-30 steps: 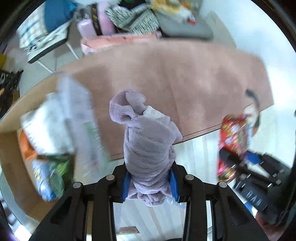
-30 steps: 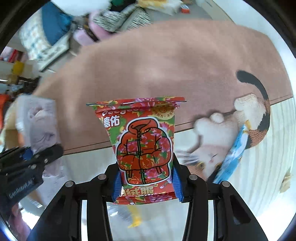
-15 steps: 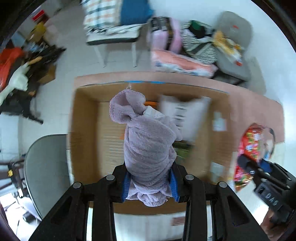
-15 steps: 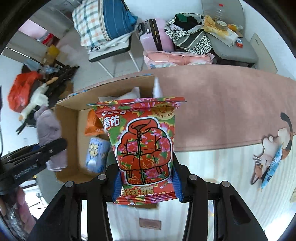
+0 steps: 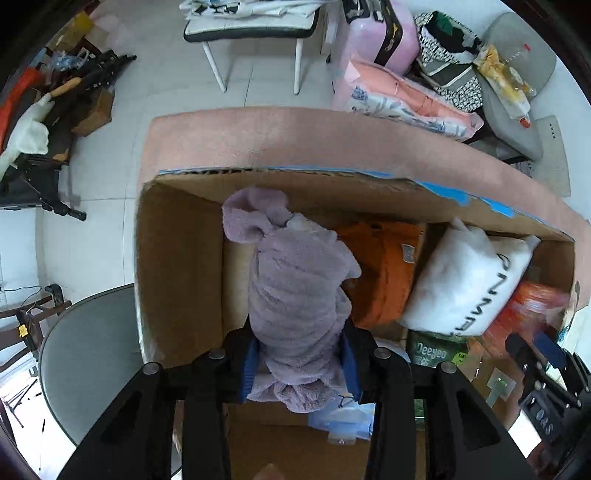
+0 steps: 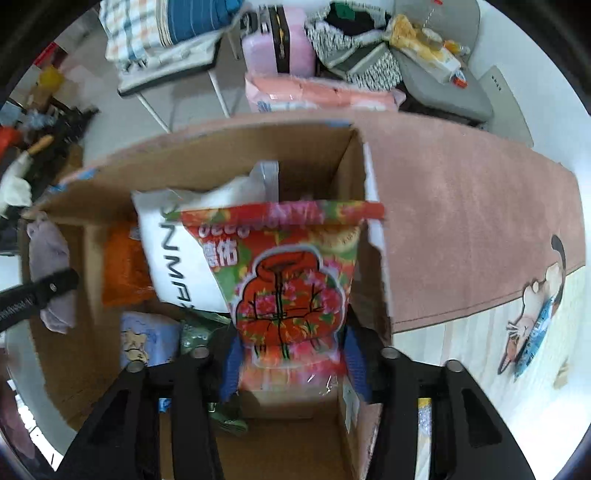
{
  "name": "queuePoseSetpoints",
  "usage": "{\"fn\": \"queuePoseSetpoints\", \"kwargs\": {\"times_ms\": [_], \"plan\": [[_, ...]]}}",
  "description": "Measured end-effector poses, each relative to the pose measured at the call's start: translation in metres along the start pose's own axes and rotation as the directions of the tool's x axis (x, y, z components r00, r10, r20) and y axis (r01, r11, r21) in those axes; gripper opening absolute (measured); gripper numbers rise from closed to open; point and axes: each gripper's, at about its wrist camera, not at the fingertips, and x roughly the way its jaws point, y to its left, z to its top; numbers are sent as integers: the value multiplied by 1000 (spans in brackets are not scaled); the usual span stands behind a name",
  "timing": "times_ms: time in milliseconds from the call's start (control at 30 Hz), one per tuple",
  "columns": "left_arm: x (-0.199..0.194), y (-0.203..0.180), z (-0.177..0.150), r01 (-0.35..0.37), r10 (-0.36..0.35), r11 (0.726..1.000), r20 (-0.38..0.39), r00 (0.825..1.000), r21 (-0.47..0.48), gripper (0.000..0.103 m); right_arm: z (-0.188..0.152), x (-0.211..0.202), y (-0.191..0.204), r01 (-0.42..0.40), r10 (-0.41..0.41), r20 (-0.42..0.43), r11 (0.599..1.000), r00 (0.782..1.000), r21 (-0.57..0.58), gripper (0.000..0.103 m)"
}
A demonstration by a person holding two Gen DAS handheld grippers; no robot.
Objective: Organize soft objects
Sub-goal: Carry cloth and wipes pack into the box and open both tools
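Note:
My left gripper (image 5: 300,363) is shut on a rolled lilac fleece cloth (image 5: 295,288) and holds it over the left part of an open cardboard box (image 5: 177,266). My right gripper (image 6: 291,365) is shut on a red flowered packet (image 6: 288,280) and holds it over the right end of the same box (image 6: 373,236). Inside the box lie an orange cloth (image 5: 384,266), a white pillow pack (image 5: 465,284), a green packet (image 5: 432,354) and a pale blue pack (image 6: 147,339). The lilac cloth also shows at the left in the right wrist view (image 6: 51,266).
The box stands on a pink rug (image 6: 465,206). Behind it are a pink suitcase (image 5: 384,33), a peach bedding pack (image 5: 406,99), a white chair (image 5: 255,33) and a grey chair with clutter (image 5: 517,85). A round grey table (image 5: 88,354) is at the left.
Both grippers have swung left from over the rug to above the open box, each still holding its item. The box and its contents now fill both views.

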Motion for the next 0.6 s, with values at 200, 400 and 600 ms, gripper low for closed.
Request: {"fn": "queuePoseSetpoints", "kwargs": {"times_ms": [200, 400, 600], "plan": [[-4, 3, 0, 20, -21, 1000, 29, 999, 9, 70, -1, -8, 4, -8, 9, 23, 1000, 1000, -3, 79], [-16, 1, -17, -7, 3, 999, 89, 996, 37, 101, -9, -20, 6, -41, 42, 42, 999, 998, -28, 103], [-35, 2, -44, -8, 3, 999, 151, 989, 31, 101, -29, -32, 10, -48, 52, 68, 997, 996, -57, 103]]}}
